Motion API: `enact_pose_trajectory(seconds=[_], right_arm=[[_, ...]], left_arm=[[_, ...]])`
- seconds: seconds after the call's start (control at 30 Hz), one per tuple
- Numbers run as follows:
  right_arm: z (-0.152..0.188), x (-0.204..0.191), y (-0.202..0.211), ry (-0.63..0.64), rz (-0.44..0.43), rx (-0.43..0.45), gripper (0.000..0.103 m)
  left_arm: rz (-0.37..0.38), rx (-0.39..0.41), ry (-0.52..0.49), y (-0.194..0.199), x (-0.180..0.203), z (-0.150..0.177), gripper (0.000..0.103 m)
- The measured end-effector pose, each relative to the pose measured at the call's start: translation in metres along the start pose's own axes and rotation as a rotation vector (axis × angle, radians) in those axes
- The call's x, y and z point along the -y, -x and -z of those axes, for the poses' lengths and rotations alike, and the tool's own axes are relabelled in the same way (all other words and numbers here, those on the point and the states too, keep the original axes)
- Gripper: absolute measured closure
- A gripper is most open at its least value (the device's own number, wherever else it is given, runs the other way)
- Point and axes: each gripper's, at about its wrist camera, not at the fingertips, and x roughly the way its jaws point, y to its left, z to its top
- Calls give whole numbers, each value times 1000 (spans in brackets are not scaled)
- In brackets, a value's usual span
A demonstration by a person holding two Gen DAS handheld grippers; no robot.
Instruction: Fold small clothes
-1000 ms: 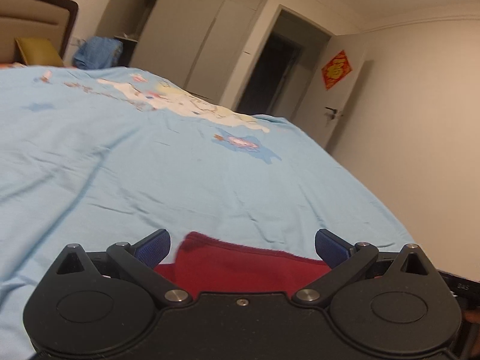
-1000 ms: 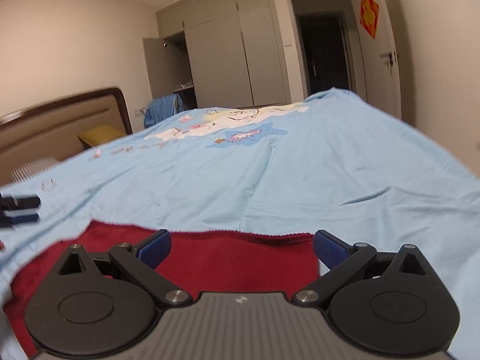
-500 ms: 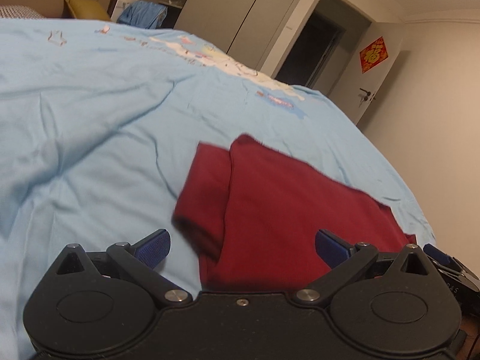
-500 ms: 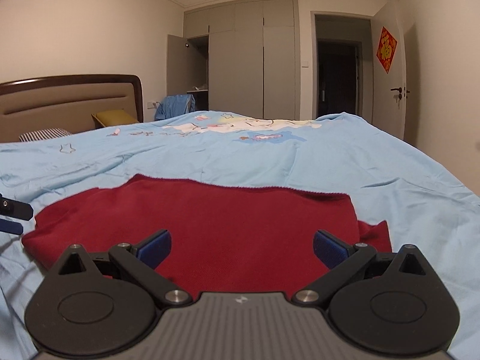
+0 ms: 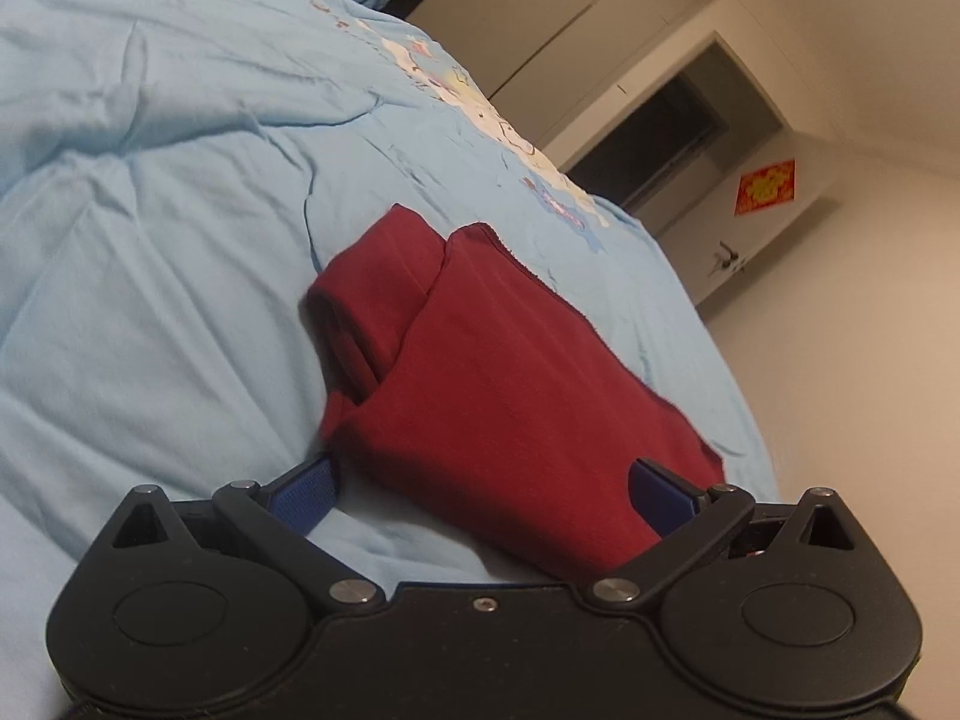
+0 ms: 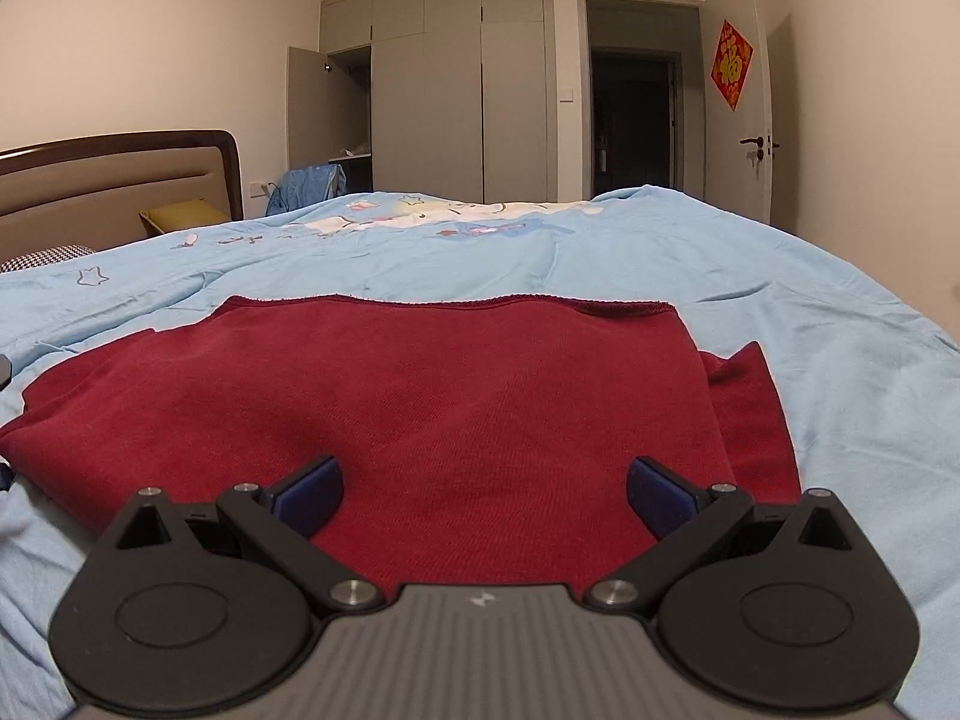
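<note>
Presently the red garment (image 6: 480,408) lies partly folded on the blue bedspread (image 6: 780,276). Left gripper (image 5: 480,486) and right gripper (image 6: 483,489) hover over its near edge, jaws wide and empty, apparently positioned for the next fold.

Matt knitted red garment (image 6: 480,408) on smooth, creased blue cotton-like bedcover (image 6: 690,264) (slightly wrinkled)

Open bed on every side of the cloth

The light-blue bedspread (image 6: 690,276) lies bare beyond and beside the red garment (image 6: 456,396), so tongs could pass there. Only low wrinkles (image 5: 120,120) and the garment's folded edge (image 5: 366,312) rise; headboard (image 6: 114,180) and wardrobe (image 6: 456,90) stand well apart.
</note>
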Motion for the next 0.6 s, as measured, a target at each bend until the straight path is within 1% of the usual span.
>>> enact_pose_trajectory(seconds=[0.07,0.13,0.23,0.33,0.37,0.4,0.43,0.47,0.5,0.53,0.6], right_arm=[[2,0,0,1,-1,5,0],[4,2,1,-2,-3,9,0],[6,4,2,-5,-7,13,0],[8,6,4,-11,-12,16,0],[8,6,4,-12,-13,17,0],[8,6,4,-12,-13,19,0],[9,6,4,-12,-13,20,0],[9,6,5,-12,-14,21,0],[9,6,5,-12,-14,22,0],[10,6,5,-13,-14,24,0],[10,6,5,-12,-14,26,0]], left_arm=[[28,0,42,-1,2,5,5],[37,16,53,-4,5,9,5],[19,52,66,-11,6,10,7],[-14,92,98,-18,6,5,12],[-35,102,104,-20,7,4,20],[-68,109,102,-23,8,2,30],[-99,113,98,-26,9,0,35],[-128,116,97,-30,9,-2,45],[-149,120,101,-33,9,-3,53],[-161,126,110,-35,9,-4,55],[-159,140,129,-36,7,-6,56]])
